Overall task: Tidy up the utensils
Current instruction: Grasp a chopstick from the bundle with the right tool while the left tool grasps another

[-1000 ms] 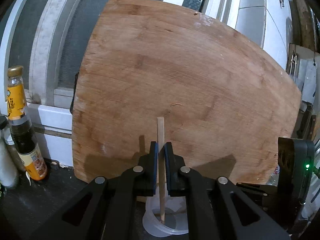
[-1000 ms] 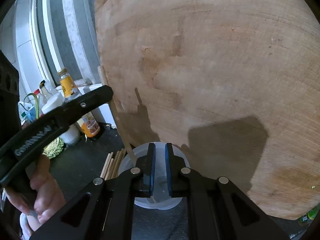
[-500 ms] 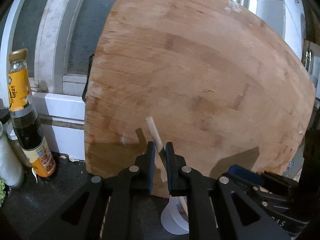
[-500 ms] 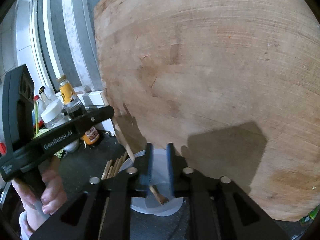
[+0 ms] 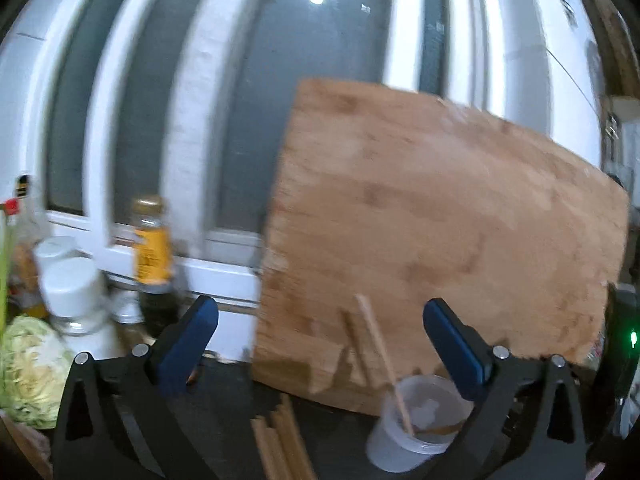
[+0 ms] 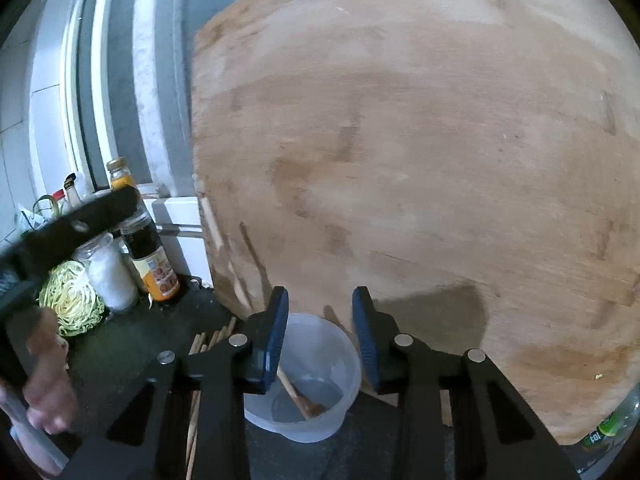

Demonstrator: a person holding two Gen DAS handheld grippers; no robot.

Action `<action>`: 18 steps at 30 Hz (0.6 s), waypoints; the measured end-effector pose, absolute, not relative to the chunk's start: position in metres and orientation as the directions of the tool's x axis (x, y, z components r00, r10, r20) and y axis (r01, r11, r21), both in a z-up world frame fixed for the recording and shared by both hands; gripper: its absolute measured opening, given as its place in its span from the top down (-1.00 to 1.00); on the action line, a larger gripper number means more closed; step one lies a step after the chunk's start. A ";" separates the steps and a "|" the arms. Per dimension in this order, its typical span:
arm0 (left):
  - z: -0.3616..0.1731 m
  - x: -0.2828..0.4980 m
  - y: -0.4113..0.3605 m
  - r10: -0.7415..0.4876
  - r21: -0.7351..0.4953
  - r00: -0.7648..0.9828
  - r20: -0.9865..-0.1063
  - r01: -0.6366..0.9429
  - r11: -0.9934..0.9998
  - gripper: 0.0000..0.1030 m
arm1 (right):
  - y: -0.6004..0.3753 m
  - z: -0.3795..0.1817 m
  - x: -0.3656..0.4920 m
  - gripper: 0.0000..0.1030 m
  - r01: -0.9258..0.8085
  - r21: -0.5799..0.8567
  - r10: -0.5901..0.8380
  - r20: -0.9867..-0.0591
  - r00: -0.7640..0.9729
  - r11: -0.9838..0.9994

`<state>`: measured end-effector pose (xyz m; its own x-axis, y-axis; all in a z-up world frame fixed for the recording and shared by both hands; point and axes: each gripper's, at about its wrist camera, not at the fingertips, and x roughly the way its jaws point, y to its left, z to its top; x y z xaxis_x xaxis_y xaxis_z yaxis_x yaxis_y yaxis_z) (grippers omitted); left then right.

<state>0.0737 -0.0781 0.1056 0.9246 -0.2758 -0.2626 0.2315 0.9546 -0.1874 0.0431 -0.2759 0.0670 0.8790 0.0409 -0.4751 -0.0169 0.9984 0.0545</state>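
A clear plastic cup (image 5: pixel 420 432) stands on the dark counter against a big wooden cutting board (image 5: pixel 440 220). One wooden chopstick (image 5: pixel 380 348) leans in it. Several more chopsticks (image 5: pixel 280 440) lie on the counter left of the cup. My left gripper (image 5: pixel 320 306) is back from the cup, its jaws opening wide with nothing between them. In the right wrist view my right gripper (image 6: pixel 321 292) hovers just above the cup (image 6: pixel 344 356), partly open and holding nothing. The chopstick (image 6: pixel 298 396) rests on the cup's bottom, and the loose chopsticks (image 6: pixel 200 348) lie to the left.
Sauce bottles (image 6: pixel 154 264), a white-lidded jar (image 5: pixel 80 308) and a cut cabbage (image 6: pixel 74 306) crowd the counter's left end below a window frame (image 5: pixel 188 120). A person's hand (image 6: pixel 44 364) holds the left gripper at the left edge. The cutting board (image 6: pixel 400 140) closes off the back.
The left gripper let go of the chopstick, which now leans in the cup; it opened wide and drew back to the left. The right gripper's jaws parted above the cup.
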 end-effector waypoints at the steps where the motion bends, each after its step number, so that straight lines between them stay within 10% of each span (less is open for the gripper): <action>1: 0.107 0.073 -0.070 -0.263 -0.198 0.930 -0.255 0.217 0.956 -0.99 | -0.272 0.067 0.041 0.42 -0.026 0.052 0.048 -0.469 0.882 0.998; 6: 0.103 0.089 -0.038 -0.134 -0.107 0.951 -0.278 0.108 0.988 -0.99 | -0.253 0.069 0.031 0.72 -0.053 0.040 0.065 -0.402 0.913 0.998; 18: 0.082 0.111 0.014 -0.044 -0.174 0.935 -0.353 -0.020 0.985 -0.99 | -0.202 0.067 0.015 0.74 -0.284 0.109 0.304 -0.363 0.881 0.953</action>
